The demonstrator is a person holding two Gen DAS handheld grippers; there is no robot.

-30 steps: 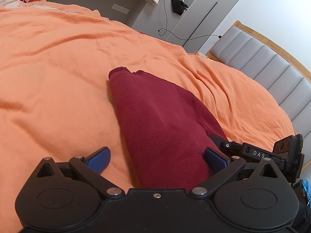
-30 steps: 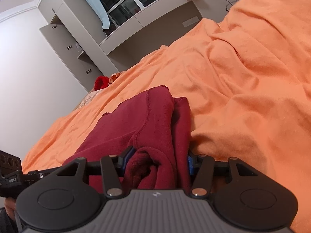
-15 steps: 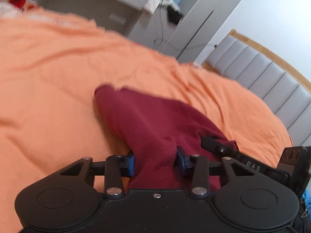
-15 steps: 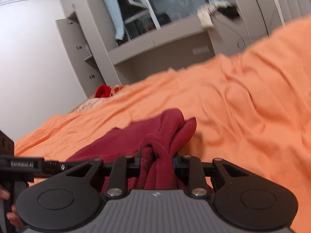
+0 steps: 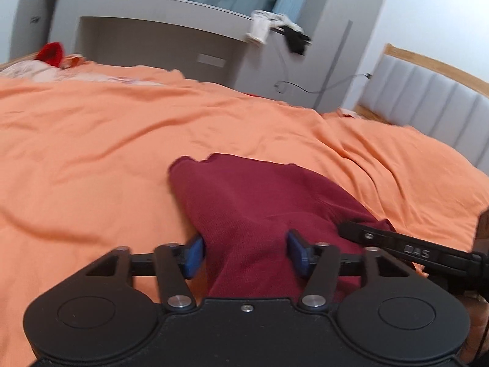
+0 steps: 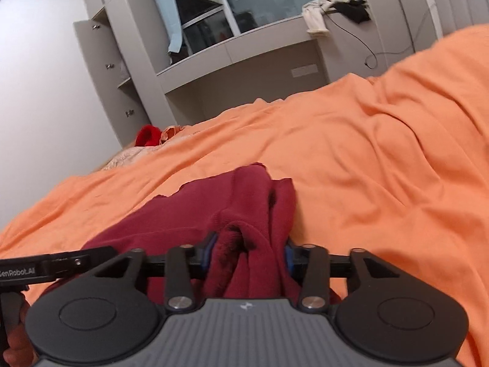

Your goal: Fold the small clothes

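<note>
Both tongs pinch the maroon garment [image 5: 253,202]: left tongs [image 5: 246,252] its near edge, right tongs [image 6: 246,252] bunched folds, above the orange bedsheet [image 6: 366,168].

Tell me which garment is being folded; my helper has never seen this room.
Start at the big orange bedspread covering the bed. Near its middle lies a dark maroon knit garment, its near edge pinched by both the left gripper and the right gripper. The bright red cloth sits far off by the cabinets, untouched.
</note>
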